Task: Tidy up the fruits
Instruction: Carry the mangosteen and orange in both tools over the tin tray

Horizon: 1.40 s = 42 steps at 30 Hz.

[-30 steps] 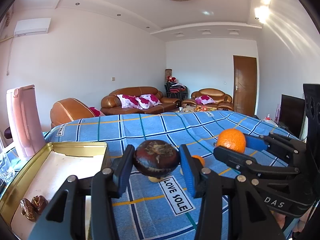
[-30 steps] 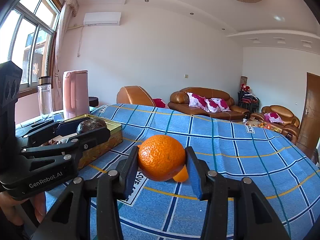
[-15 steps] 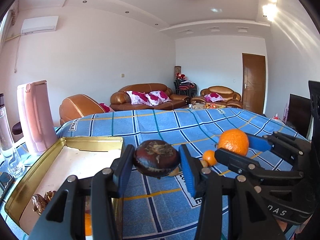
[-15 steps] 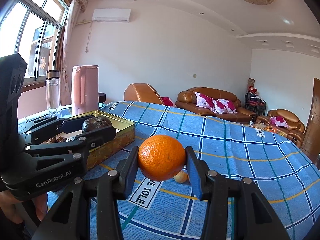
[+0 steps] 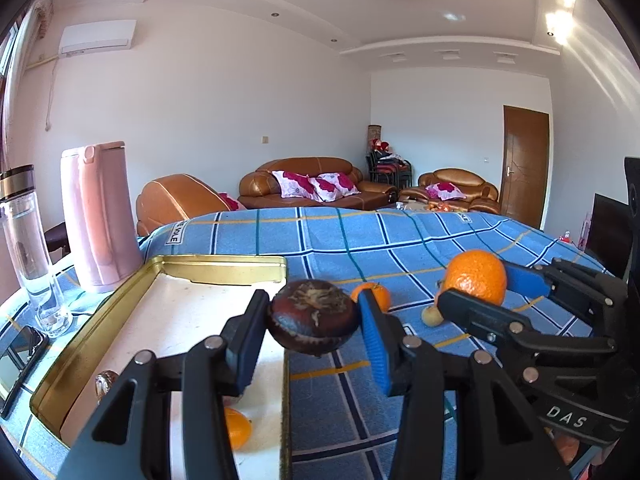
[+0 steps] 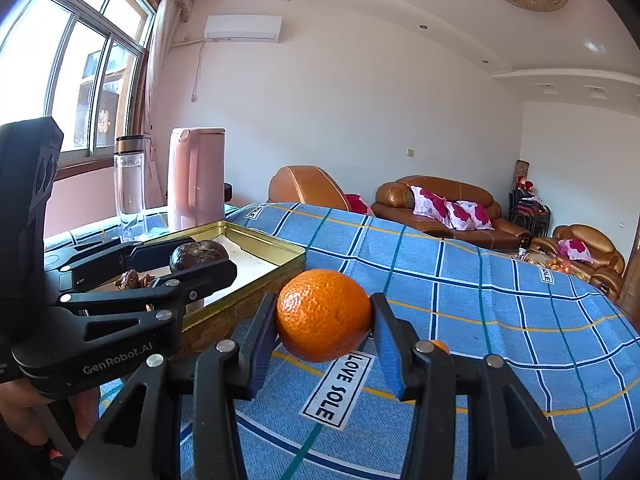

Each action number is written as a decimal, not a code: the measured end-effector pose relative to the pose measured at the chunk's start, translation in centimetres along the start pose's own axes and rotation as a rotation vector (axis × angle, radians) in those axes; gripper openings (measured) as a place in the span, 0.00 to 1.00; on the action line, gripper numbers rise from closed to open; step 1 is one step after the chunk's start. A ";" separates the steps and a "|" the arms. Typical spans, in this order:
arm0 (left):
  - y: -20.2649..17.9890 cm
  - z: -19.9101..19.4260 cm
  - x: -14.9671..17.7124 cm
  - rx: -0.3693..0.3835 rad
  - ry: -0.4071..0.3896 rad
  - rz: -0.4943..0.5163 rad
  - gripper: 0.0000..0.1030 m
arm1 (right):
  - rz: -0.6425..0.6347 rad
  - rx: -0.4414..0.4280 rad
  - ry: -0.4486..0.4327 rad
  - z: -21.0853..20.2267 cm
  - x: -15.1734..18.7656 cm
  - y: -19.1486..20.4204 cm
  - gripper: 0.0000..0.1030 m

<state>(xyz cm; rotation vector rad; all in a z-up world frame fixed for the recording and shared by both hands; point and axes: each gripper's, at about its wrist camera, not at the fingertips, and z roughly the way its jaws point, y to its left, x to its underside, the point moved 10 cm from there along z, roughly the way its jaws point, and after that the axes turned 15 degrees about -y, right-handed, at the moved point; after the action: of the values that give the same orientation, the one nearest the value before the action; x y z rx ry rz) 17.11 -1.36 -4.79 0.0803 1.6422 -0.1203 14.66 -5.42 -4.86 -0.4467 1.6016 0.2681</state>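
Both grippers have carried their fruit leftward toward the gold tray [image 5: 224, 268]. Left gripper [image 5: 314, 322], clamped on a dark brown fruit [image 5: 312, 316], hangs over the tray's right rim; right gripper [image 6: 324, 316], clamped on an orange [image 6: 322, 314], hangs above the blue checked cloth [image 6: 500, 300]. Clear the rim and lower before releasing, lest round fruit roll.

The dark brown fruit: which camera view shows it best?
The left wrist view: the dark brown fruit sits centred and close between the left tool's pads, its rough top visible. The right wrist view shows it small, side-on, partly hidden by a finger.
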 end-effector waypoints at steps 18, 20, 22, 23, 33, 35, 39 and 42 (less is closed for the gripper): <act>5.3 -1.3 0.8 -0.104 0.041 -0.020 0.46 | -0.025 -0.105 0.009 2.3 -0.6 5.4 0.46; 5.7 -1.5 1.0 -0.112 0.043 -0.022 0.46 | -0.029 -0.114 0.009 2.5 -0.7 6.0 0.46; 6.1 -1.6 1.0 -0.121 0.045 -0.024 0.46 | -0.032 -0.122 0.009 2.7 -0.7 6.4 0.46; 6.3 -1.7 1.0 -0.124 0.045 -0.023 0.46 | -0.033 -0.126 0.010 2.8 -0.7 6.7 0.46; 8.6 -2.1 1.5 -0.172 0.074 -0.029 0.46 | -0.051 -0.184 0.026 3.8 -0.5 9.4 0.46; 9.1 -2.2 1.6 -0.180 0.077 -0.033 0.46 | -0.053 -0.194 0.027 3.9 -0.4 9.9 0.46; 10.0 -2.3 1.8 -0.197 0.086 -0.043 0.46 | -0.056 -0.207 0.031 4.1 -0.4 10.7 0.46; 10.6 -2.3 1.9 -0.206 0.093 -0.046 0.46 | -0.051 -0.218 0.035 4.4 -0.3 11.2 0.46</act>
<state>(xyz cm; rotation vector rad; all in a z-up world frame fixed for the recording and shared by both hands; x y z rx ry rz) 15.97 9.39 -6.85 -0.1107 1.7408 0.0179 13.68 6.50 -6.00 -0.6621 1.5992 0.3996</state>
